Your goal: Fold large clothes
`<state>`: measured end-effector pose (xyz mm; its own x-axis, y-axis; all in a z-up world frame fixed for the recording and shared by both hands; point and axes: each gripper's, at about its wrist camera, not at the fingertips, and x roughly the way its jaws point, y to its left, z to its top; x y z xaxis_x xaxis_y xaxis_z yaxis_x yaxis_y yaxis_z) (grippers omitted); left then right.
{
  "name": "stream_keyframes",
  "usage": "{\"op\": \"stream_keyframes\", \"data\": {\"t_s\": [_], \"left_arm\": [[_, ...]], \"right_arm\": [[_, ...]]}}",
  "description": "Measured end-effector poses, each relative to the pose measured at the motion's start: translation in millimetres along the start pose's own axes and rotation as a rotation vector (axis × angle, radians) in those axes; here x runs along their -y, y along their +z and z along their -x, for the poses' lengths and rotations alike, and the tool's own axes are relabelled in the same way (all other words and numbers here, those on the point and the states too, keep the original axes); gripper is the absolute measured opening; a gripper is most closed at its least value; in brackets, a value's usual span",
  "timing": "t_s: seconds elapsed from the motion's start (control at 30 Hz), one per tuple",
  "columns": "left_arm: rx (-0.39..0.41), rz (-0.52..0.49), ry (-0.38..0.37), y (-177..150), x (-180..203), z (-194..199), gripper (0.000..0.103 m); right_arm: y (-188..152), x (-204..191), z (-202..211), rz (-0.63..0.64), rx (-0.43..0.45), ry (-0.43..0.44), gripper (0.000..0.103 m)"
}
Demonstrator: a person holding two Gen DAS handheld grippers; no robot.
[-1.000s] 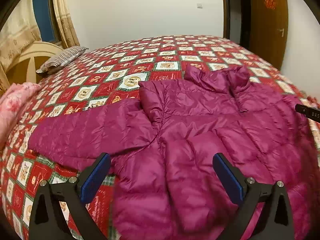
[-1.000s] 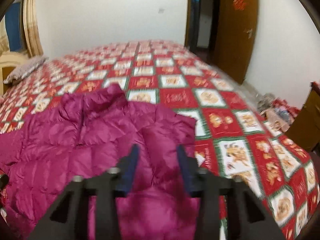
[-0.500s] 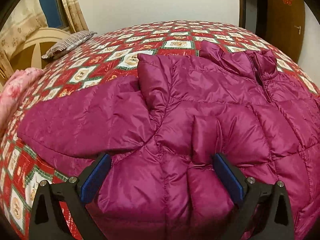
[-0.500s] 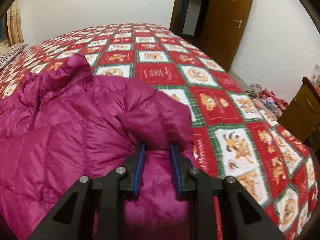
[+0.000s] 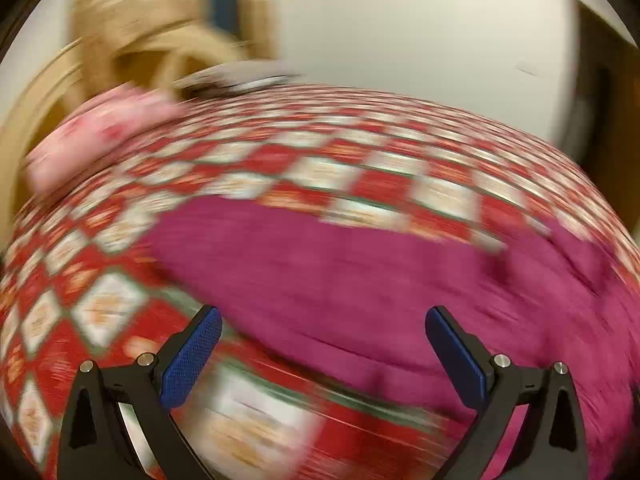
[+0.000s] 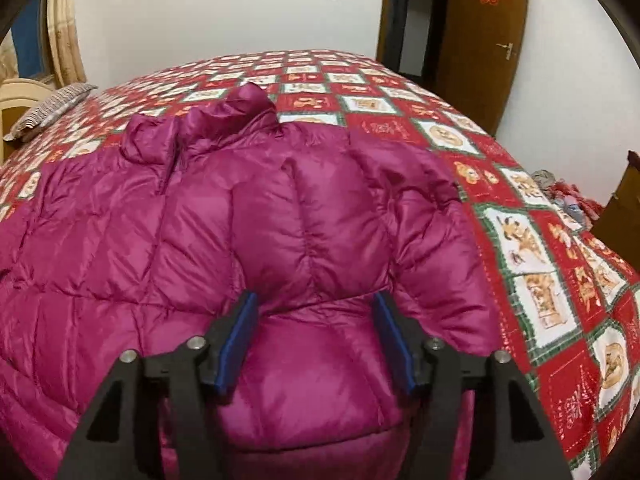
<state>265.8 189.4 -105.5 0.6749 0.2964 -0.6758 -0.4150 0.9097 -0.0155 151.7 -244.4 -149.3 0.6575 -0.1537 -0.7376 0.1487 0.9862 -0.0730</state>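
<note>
A magenta puffer jacket [image 6: 200,240] lies front up on the bed, collar toward the far side. Its right sleeve [image 6: 316,248] is folded across the chest. My right gripper [image 6: 316,340] is open just above that sleeve, its jaws standing either side of it, holding nothing. In the blurred left wrist view the jacket's left sleeve [image 5: 340,272] stretches across the quilt. My left gripper [image 5: 322,352] is wide open and empty over the sleeve's near edge.
The bed carries a red, white and green patchwork quilt [image 6: 540,240]. A striped pillow [image 6: 52,110] and a pink blanket [image 5: 100,136] lie at the headboard side. A brown door [image 6: 480,40] and floor clutter [image 6: 568,196] are at the right.
My right gripper has opened and let go of the folded sleeve, which now lies on the jacket's chest. My left gripper has swung fast to the left, toward the outstretched left sleeve.
</note>
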Motion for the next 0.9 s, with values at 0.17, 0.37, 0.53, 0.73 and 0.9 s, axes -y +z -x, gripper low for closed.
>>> {"op": "stream_keyframes", "data": {"t_s": [0.17,0.37,0.53,0.73,0.9], "left_arm": [[-0.082,0.309,0.125,28.4,-85.6,-61.4,0.102],[-0.154,0.427,0.008,30.3,-100.4,-108.6,0.101],[-0.089,0.282,0.053,21.4,-82.2,-105.2,0.016],[0.012,0.239,-0.047,38.5,-72.8,-70.9,0.008],[0.229,0.041,-0.194,59.2,-5.1,14.4,0.008]], "right_arm": [[-2.8,-1.6,1.5,0.005,0.009,-0.004,0.067],[-3.6,-0.2,0.9,0.002,0.011,0.000,0.068],[-3.8,-0.3,1.0,0.000,0.011,0.002,0.070],[-5.1,-0.2,1.5,-0.003,0.013,0.005,0.071],[-5.2,0.3,1.8,-0.008,0.018,0.008,0.072]]}}
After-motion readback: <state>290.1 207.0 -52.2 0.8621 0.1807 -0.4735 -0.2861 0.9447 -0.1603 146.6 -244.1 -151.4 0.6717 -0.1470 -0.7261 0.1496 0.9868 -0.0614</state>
